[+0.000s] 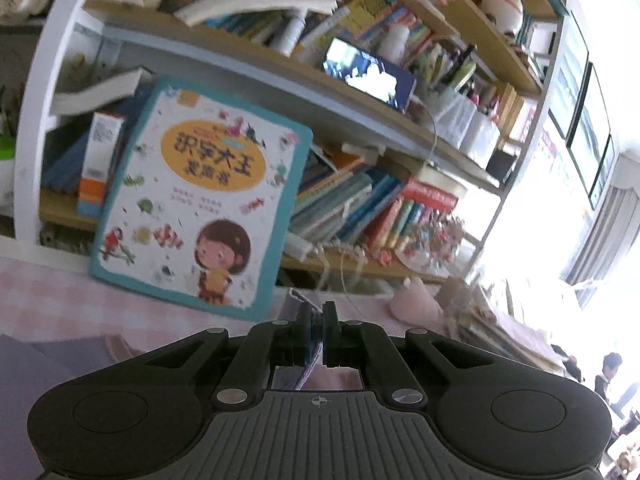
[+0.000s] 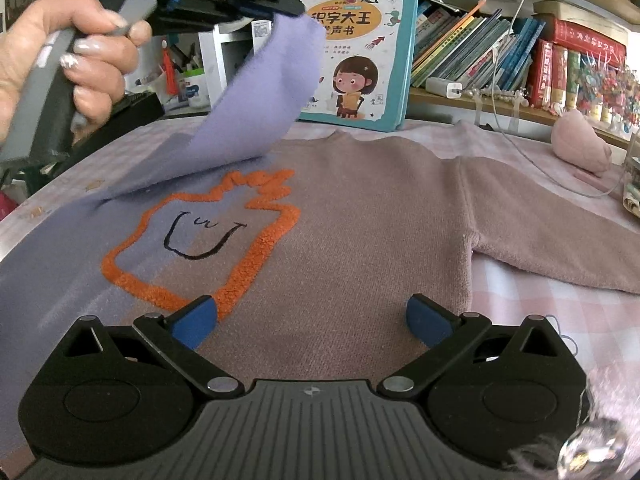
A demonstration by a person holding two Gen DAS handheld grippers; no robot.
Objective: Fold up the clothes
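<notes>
L gripper (image 2: 286, 6) clamped on lilac sleeve (image 2: 256, 92), lifted over pink sweater (image 2: 360, 220); R gripper (image 2: 312, 318) fingers spread wide, nothing between, above sweater hem

Left hand-held gripper (image 2: 294, 8) raised, jaws pinched shut, right hand-held gripper (image 2: 312, 322) low, jaws wide apart

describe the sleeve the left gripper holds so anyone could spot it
Start at the sweater spread flat on the checked table, with its orange outline figure. Its lilac sleeve is lifted off the table, pinched at the cuff by the left gripper. The other sleeve is pink and lies flat.
</notes>
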